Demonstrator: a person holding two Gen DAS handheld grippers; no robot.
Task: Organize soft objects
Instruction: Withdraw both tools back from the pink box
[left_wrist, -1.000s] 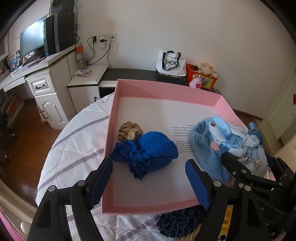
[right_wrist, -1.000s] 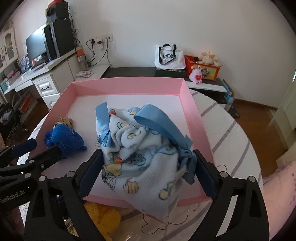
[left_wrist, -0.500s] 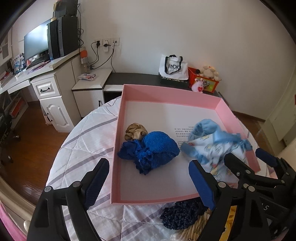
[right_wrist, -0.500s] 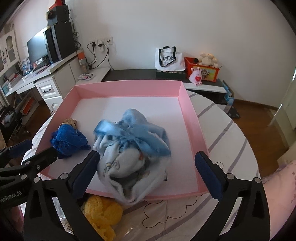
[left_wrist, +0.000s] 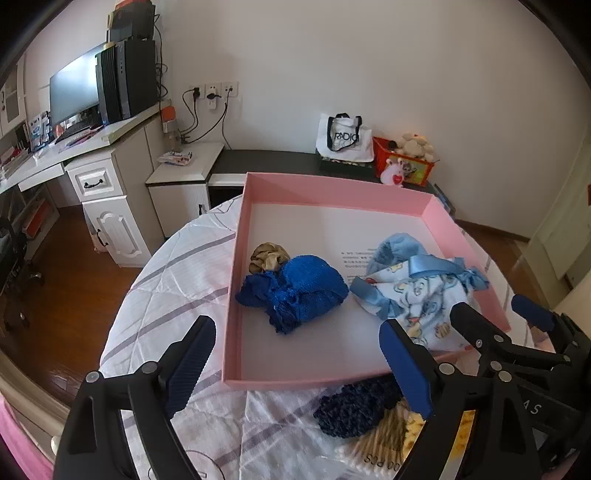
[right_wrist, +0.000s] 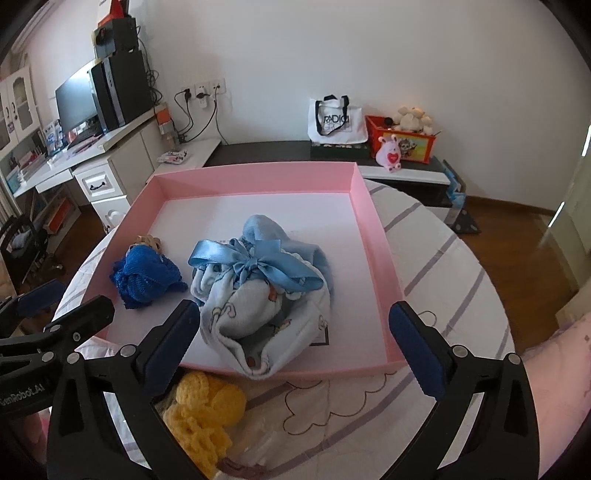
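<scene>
1. Left wrist view: the left gripper (left_wrist: 297, 363) hangs over the near rim of the pink box (left_wrist: 334, 192), jaws opening with nothing between them. The blue knit (left_wrist: 299, 290) and tan scrunchie (left_wrist: 267, 256) lie inside, touching, apparently grouped at the left wall. A navy knit (left_wrist: 356, 408) lies outside, probably next.
2. Right wrist view: the right gripper (right_wrist: 291, 336) stands wide apart, empty. The baby cloth (right_wrist: 258, 291) lies in the box, overhanging the near rim. A yellow knit (right_wrist: 205, 411) waits outside.
</scene>
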